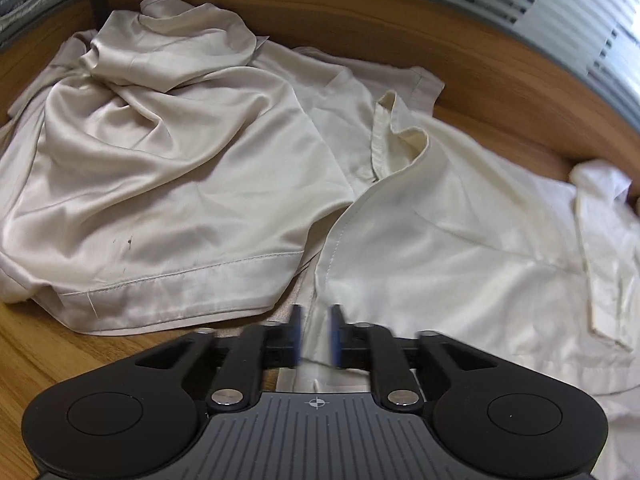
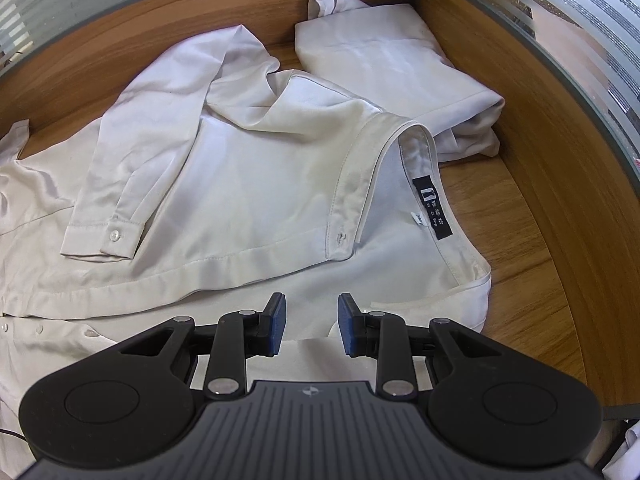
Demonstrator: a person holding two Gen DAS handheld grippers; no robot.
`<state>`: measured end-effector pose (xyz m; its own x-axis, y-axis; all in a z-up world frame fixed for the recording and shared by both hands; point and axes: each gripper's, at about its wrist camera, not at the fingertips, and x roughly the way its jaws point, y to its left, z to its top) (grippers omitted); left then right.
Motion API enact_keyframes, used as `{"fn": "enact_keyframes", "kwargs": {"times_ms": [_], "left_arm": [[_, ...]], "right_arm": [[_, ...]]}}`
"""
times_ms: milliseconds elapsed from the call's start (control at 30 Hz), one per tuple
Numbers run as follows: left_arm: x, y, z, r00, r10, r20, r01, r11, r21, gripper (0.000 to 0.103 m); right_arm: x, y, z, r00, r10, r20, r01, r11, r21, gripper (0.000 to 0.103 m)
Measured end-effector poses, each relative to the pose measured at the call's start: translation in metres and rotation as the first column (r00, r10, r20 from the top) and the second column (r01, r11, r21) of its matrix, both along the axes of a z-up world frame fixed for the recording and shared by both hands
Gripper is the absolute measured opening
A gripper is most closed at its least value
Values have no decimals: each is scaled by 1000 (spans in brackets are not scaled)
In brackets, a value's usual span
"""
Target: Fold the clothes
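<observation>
Right gripper (image 2: 311, 326) sits lowest in its view, blue pads apart with only the cloth of the white shirt (image 2: 248, 184) below the gap, nothing pinched that I can see; left gripper (image 1: 316, 334) is motion-blurred, jaws narrowly apart over the shirt's hem edge (image 1: 332, 248), cloth runs under the gap but whether the pads bite it I cannot tell; the shirt lies spread on the wooden table (image 2: 532, 264), collar (image 2: 384, 168) toward the right wall side, black neck label (image 2: 434, 210) facing up, one sleeve folded across the body with its buttoned cuff (image 2: 106, 236) lying on the front, button placket at the near left edge; judged progress: early on this garment, one sleeve seems laid in, body not yet folded over, collar end still open; one folded pale garment (image 2: 384, 64) rests at the far corner, well apart from the grippers, so likely one item done; a crumpled satin garment (image 1: 160, 168) lies beside the shirt in the left view, overlapping its edge, unfolded, still to do; materials: shirt is thin, matte off-white weave, soft creases, stiffer stitched collar and cuff; satin piece is glossy beige, slippery-looking, deep loose folds, wide stitched hem; table is smooth wood grain, frosted striped glass partition (image 2: 580, 40) behind.
</observation>
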<state>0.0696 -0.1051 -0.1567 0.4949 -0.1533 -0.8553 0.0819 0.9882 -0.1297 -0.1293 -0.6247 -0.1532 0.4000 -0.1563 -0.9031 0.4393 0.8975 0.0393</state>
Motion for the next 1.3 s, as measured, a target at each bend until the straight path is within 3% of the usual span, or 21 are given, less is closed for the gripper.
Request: {"fn": "enact_keyframes", "kwargs": {"times_ms": [67,167,333,500,600,667,900,1000,1100,1300], "left_arm": [[-5,7,8,1000,-8,27,9,1000,-29,43],[-14,19,15,999,-40,19,41,996,-78,49],[-29,29,8,996,-78,-42,73,990,-120,54],[-33,26,-12,991,-54,-126,30,982,-184,55],[-33,21,-18,990,-41,-135,13,979,-203,49],[-35,17,-19,991,-42,-123,17,980,-196,13],[-50,20,-5,995,-32,-92,16,985,-170,11],[-60,22,1,996,-16,-91,2,987,-162,11],[-72,24,8,997,16,-78,-27,989,-145,11],[-92,24,22,995,95,-25,-97,987,-127,11]], "right_arm": [[-2,1,0,1000,3,2,-3,1000,3,32],[-5,3,-2,1000,12,0,-12,1000,9,33],[-10,10,-9,999,27,-17,-27,1000,11,34],[-17,12,-13,999,33,-29,-33,999,3,38],[-20,12,-11,998,46,-33,-47,999,-23,42],[-22,8,-9,998,48,-34,-49,997,-53,42],[-13,-21,-7,999,31,-6,-32,997,-71,42],[2,-30,-27,993,90,-81,-92,996,-17,45],[10,-35,-42,979,154,-133,-155,988,3,59],[9,-42,-49,950,257,-178,-253,966,45,60]]}}
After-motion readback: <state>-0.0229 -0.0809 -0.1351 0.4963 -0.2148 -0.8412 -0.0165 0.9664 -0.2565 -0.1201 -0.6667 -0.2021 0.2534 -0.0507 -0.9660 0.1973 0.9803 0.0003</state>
